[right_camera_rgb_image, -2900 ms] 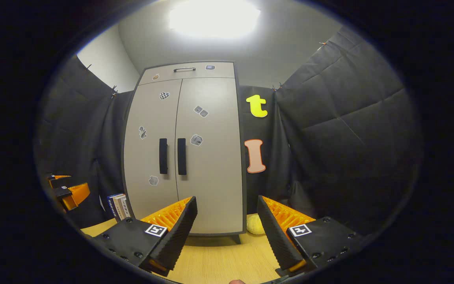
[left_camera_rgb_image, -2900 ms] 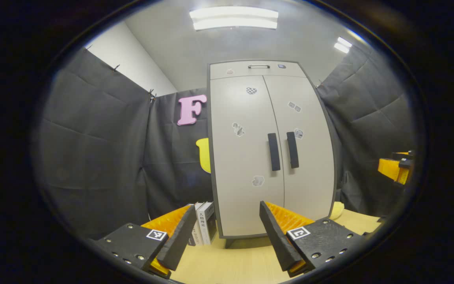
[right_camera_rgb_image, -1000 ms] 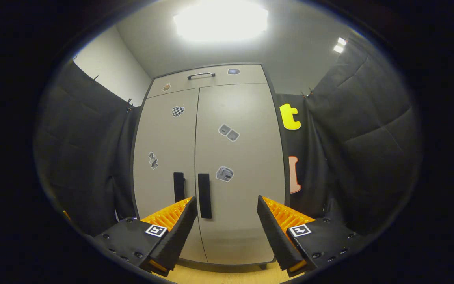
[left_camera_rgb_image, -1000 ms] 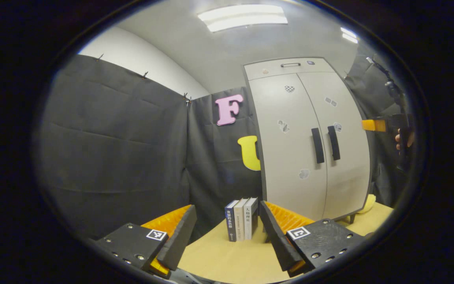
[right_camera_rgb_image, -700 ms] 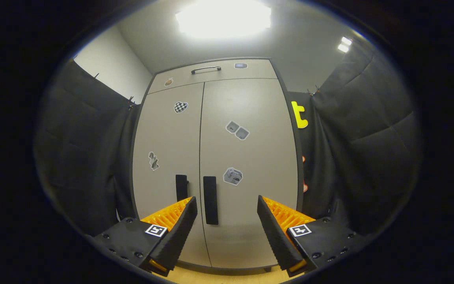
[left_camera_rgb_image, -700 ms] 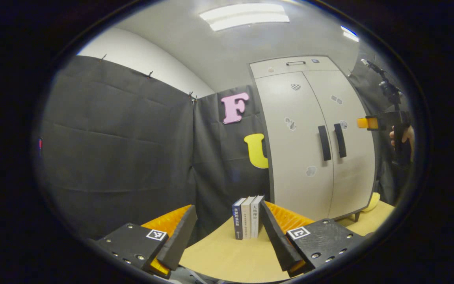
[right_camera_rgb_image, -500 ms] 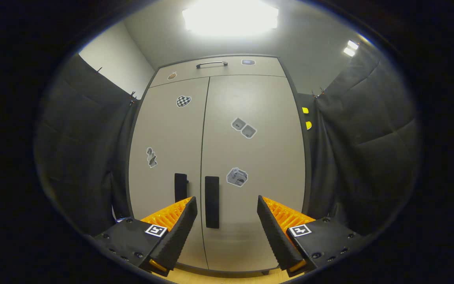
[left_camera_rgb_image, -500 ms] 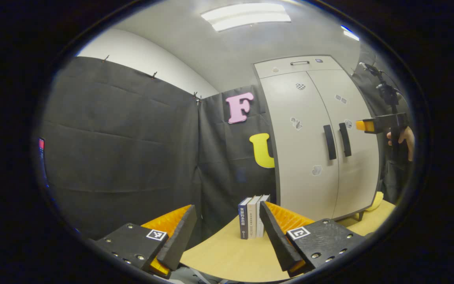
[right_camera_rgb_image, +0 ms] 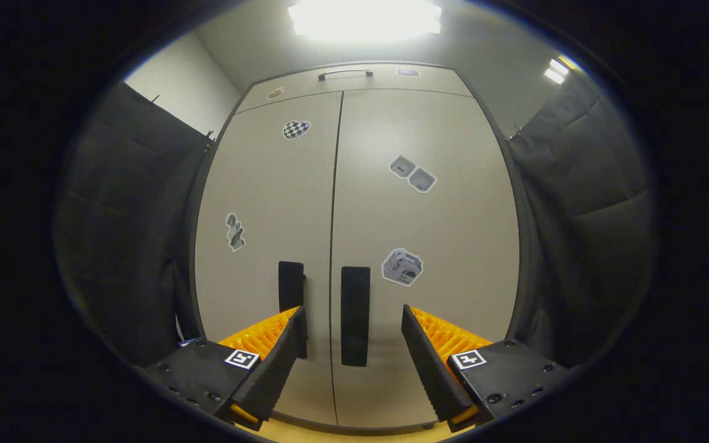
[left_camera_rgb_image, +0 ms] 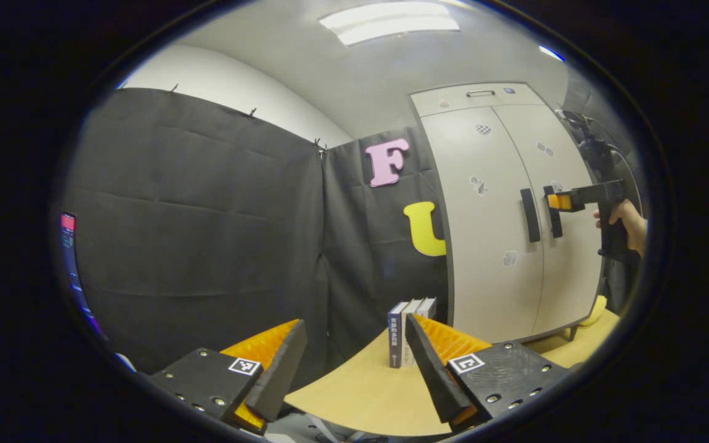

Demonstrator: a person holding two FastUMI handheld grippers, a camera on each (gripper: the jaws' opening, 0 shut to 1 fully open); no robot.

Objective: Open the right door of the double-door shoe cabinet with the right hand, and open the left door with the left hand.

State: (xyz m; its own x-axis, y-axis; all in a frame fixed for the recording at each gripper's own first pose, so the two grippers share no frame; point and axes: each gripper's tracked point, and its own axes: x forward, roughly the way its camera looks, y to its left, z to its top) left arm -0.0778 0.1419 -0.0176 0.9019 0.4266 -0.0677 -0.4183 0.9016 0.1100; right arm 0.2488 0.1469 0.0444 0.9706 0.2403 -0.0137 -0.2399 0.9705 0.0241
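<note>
Right gripper (right_camera_rgb_image: 351, 341), fingers apart, frames the right door's handle (right_camera_rgb_image: 355, 315) to clamp it. Left gripper (left_camera_rgb_image: 354, 360), also apart, waits over the table's (left_camera_rgb_image: 354, 394) edge.

The shoe cabinet (right_camera_rgb_image: 354, 215) is faced squarely at close range in the right gripper view. It (left_camera_rgb_image: 514, 215) is seen obliquely from farther left in the left gripper view; both doors are shared.
</note>
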